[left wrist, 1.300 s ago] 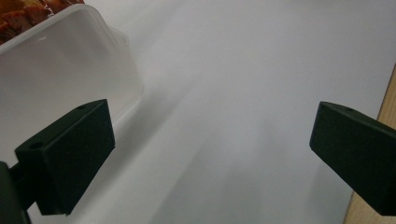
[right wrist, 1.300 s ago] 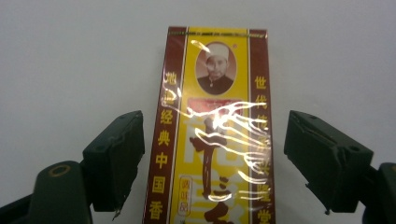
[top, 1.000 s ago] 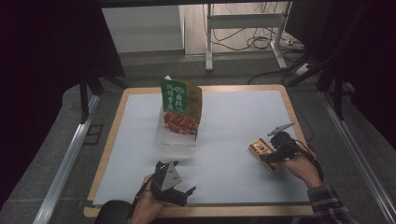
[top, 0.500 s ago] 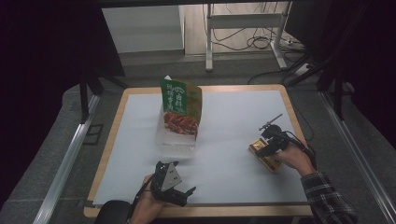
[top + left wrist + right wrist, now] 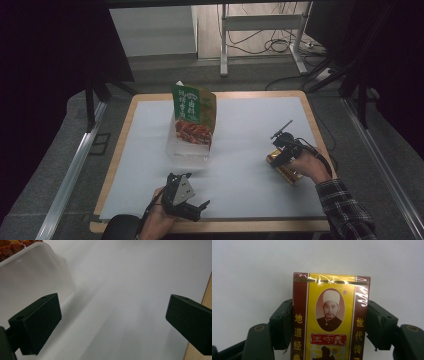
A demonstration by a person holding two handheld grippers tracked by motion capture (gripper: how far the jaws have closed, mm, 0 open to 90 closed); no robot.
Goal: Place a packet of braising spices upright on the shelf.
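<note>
At 7 o'clock on the table [image 5: 112,186], by the near edge, the L gripper [image 5: 200,210] hangs low w/ jaws spread wide and nothing btwn them. Its own view shows bare white sheet [image 5: 130,290] ahead, w/ the tub [image 5: 32,277] corner at its 10 o'clock.

Farther out, approx 4 o'clock from table centre, the box [image 5: 330,322] lies flat on the sheet, near the R edge. The R gripper [image 5: 276,159] is on it. Its jaws have just been closing, box btwn them, and the pads look flush against both long sides, so I read it as gripped. No lift visible yet.

Handling, my guess:
- Small carton, prob light, so it needs no big squeeze.
- Film wrap is glossy w/ glare streaks, so it's likely slick. It could slide or twist out if held by a corner.
- Card walls should be stiff enough edge to edge, but too much force could dent them.
- Best hold is the one shown: across the narrow width, on the two long sides, approx mid-length, so it hangs level.
- Keep pads square to the sides. A skewed bite on film could let it rotate.

Beyond, at approx 10 o'clock from centre, the clear tub stands on the sheet w/ a green pouch [image 5: 195,112] upright in it, leaning a bit. It's well apart from the box and both grippers. The pouch looks soft and could tip if bumped, so anything going into the tub should prob come in from the open near side.
</note>
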